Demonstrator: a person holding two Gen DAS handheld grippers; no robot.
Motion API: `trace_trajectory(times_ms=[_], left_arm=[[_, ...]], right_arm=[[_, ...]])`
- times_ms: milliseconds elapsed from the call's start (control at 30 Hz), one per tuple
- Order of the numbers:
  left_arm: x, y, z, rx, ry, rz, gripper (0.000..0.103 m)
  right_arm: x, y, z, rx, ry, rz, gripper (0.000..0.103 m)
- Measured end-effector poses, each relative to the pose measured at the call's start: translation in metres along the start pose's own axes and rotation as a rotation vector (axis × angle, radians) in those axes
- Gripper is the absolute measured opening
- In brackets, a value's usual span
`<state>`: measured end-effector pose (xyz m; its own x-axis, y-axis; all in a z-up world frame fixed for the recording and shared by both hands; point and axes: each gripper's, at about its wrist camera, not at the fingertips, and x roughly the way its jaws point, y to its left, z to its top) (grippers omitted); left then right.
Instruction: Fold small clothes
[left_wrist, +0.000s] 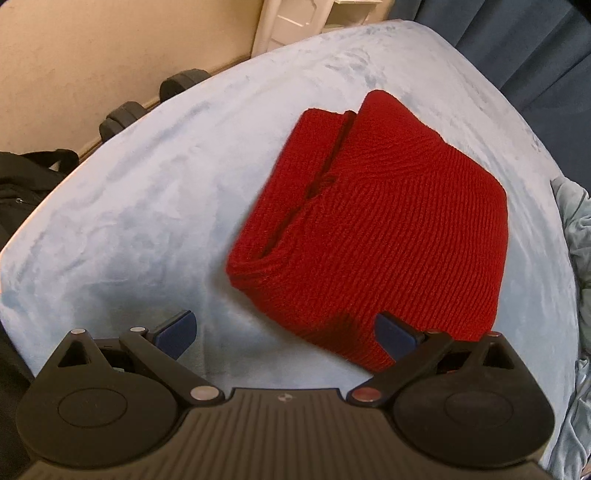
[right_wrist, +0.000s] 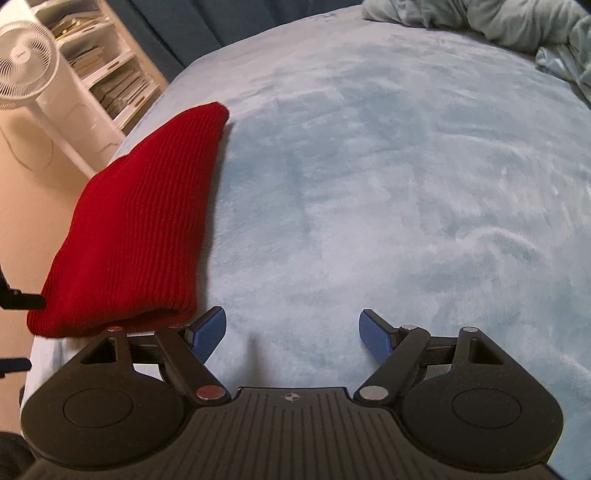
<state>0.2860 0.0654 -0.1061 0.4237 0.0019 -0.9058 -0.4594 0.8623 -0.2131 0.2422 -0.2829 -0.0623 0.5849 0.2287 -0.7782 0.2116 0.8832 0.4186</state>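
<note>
A pale blue plush blanket (right_wrist: 369, 184) is covering the bed and filling most of both wrist views. At its 1 o'clock edge in the right wrist view, a crumpled grey-green duvet (right_wrist: 480, 26) is lying in a heap. Off the bed at 10 o'clock, a white shelf unit (right_wrist: 107, 70) is holding stacked papers, with a white fan (right_wrist: 24, 62) standing in front of it. In the left wrist view, a black bag (left_wrist: 26, 184) is sitting at 9 o'clock beside the bed.

The red knitted garment (left_wrist: 376, 221) is lying folded into a compact block on the blanket, right of centre in the left wrist view and at 9 o'clock in the right wrist view, close to the bed's edge.

The left gripper (left_wrist: 286, 332) is hovering with its jaws standing wide apart, nothing between them; its right blue pad (left_wrist: 393, 336) is showing over the garment's near corner. The right gripper (right_wrist: 291, 334) is pointing at bare blanket, jaws likewise spread wide and empty, the garment lying just beside its left finger (right_wrist: 208, 334).
</note>
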Motion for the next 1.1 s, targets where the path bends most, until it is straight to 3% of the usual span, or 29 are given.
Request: trace_trajectory(times_ms=[267,433,600,733,1100], left_arm=[[0.005,-0.016,-0.002,0.087,-0.019,-0.023,0.103],[0.015,-0.009,0.000,0.055,-0.003,-0.030,0.103],[0.027,0.001,0.003,0.051,-0.003,0.025,0.103],[0.034,0.011,0.005,0.005,0.013,0.024,0.103],[0.039,0.010,0.010,0.006,0.014,0.025,0.103]], right_arm=[[0.007,-0.016,0.022,0.047,-0.008,-0.019,0.082],[0.012,-0.017,0.032,0.045,-0.017,-0.033,0.083],[0.018,-0.015,0.041,0.043,-0.007,-0.011,0.083],[0.022,-0.012,0.059,0.028,-0.015,0.010,0.083],[0.024,-0.011,0.089,0.036,-0.057,0.058,0.086]])
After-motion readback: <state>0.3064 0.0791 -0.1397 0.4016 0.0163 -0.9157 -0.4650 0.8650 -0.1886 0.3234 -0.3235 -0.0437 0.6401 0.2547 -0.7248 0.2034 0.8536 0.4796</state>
